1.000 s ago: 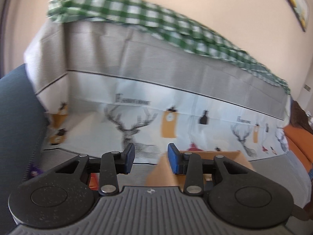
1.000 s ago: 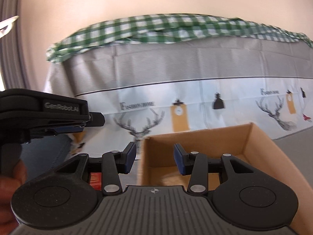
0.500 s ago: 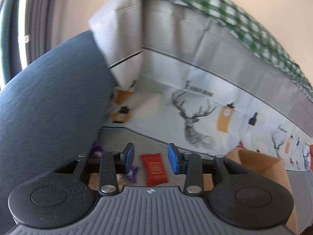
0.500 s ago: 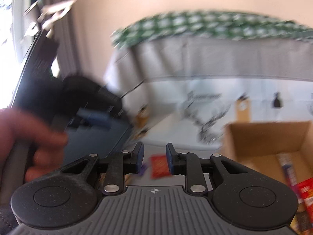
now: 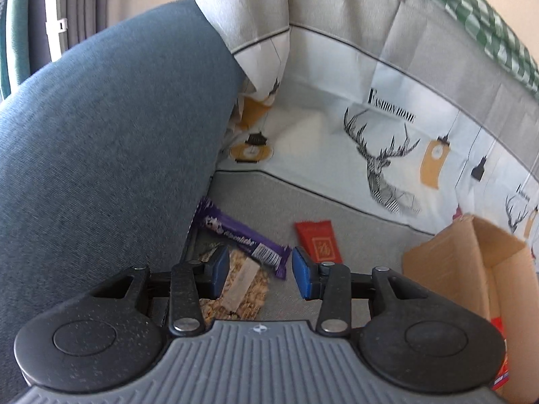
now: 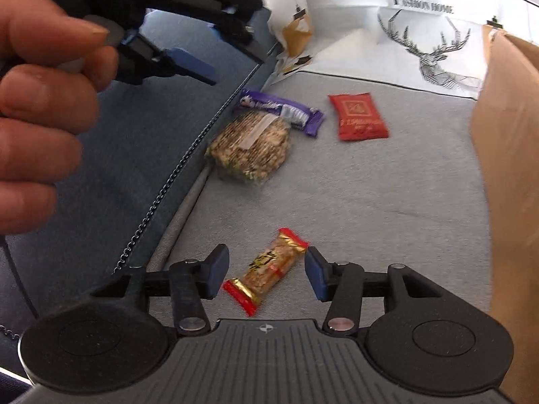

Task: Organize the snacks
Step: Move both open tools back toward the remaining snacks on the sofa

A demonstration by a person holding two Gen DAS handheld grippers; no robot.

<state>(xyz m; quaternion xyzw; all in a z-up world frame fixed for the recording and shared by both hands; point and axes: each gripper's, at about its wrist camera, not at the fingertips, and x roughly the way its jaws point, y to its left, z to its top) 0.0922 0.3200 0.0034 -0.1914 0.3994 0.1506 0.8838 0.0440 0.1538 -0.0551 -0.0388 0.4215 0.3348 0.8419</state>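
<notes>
Fingers of the right gripper are opening with the peanut bar lying between them, unpinched, at lower centre of the right wrist view; its long axis runs diagonally, lower left to upper right. Left gripper fingers, also opening and empty, hover over the nut pack and purple chocolate bar, red packet just right. Cardboard box stands at frame right across bare sofa seat; nothing blocks the right hand's path.
</notes>
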